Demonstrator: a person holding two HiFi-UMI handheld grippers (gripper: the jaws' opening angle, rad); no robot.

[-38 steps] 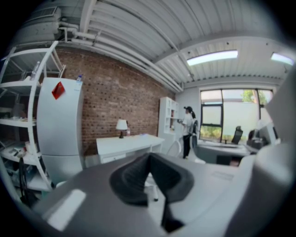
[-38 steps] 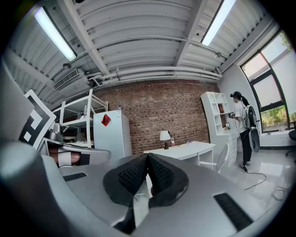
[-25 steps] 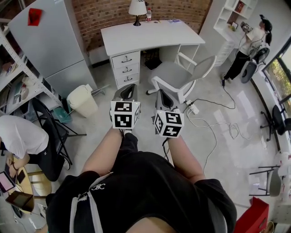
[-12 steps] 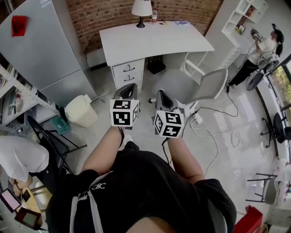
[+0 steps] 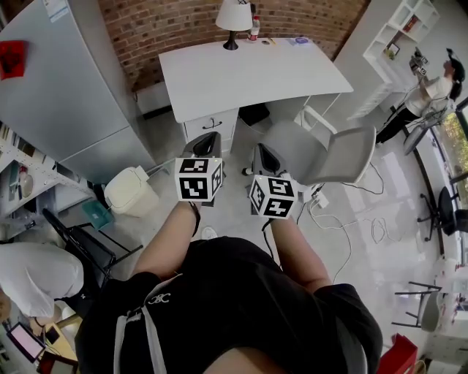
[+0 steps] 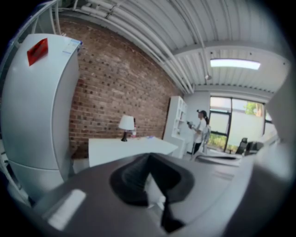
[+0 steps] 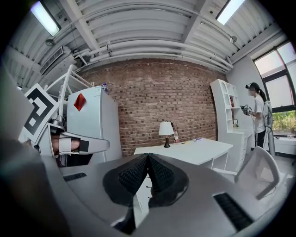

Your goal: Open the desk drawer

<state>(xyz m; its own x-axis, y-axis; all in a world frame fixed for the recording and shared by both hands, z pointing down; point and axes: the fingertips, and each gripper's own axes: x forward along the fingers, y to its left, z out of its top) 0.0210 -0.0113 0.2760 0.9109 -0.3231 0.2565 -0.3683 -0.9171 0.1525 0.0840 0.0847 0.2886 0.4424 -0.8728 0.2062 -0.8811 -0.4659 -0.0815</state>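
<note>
Plainly, both pairs of fingers are pressed together with nothing between them: the left gripper (image 6: 149, 159) shows its ribbed pads meeting in a closed wedge, and the right gripper (image 7: 148, 159) shows the same. Both are held in the air, well apart from the drawer (image 5: 213, 124), which sits shut under the left end of the desk's front edge (only the top one shows in the head view; any below are hidden behind the left gripper). The likely trouble is arriving at the small dark handle with jaws closed, so they bump or slide off it instead of taking it. A pull off to one side could also bind the drawer. The grey chair (image 5: 322, 150) stands just beside the drawer stack and could catch the right arm. A white cable (image 5: 365, 219) trails on the floor nearby. The desk (image 5: 248, 73) is white, with a lamp (image 5: 234, 16) and a bottle (image 5: 254, 28) at its back edge against a brick wall (image 5: 183, 22). A tall grey cabinet (image 5: 58, 88) stands to the left.
</note>
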